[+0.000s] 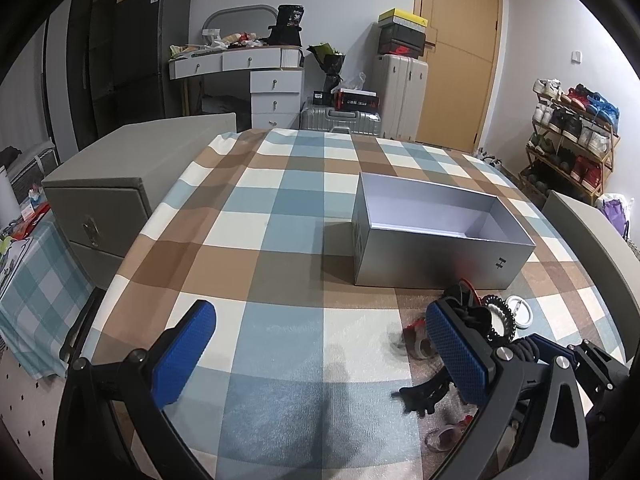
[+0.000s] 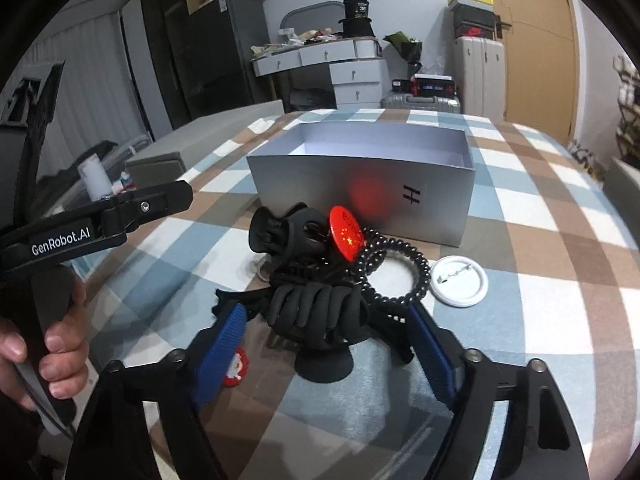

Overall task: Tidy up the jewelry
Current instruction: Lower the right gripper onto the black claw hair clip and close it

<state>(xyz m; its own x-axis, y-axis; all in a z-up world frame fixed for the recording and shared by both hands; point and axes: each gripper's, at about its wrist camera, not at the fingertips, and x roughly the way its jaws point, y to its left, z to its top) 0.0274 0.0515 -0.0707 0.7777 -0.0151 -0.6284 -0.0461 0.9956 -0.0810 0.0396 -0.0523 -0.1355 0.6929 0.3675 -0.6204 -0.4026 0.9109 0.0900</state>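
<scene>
Grippers first. Left gripper (image 1: 320, 354) hangs low over the checked tablecloth (image 1: 280, 208) with its blue pads far apart and nothing between them. Right gripper (image 2: 328, 344) is also spread wide; its blue pads flank a black hair claw (image 2: 320, 312) on either side, but whether either pad touches the claw cannot be told. That claw lies with its long axis across the right wrist view, teeth curling toward the camera.

Just behind it sits a second black claw clip (image 2: 280, 230), and leaning against the pile is a red round badge (image 2: 347, 239), tilted on edge with its face toward the camera. A black coil hair tie (image 2: 394, 268) lies flat to the right of the badge, touching the pile. A white badge (image 2: 460, 280) lies face down beside the coil, its pin showing. A small red Santa charm (image 2: 236, 368) rests near the right gripper's left pad.

Beyond the pile stands an open silver box (image 2: 360, 192), long side facing the grippers, interior bare where visible. The person's hand (image 2: 52, 344) grips the left gripper's handle.
</scene>
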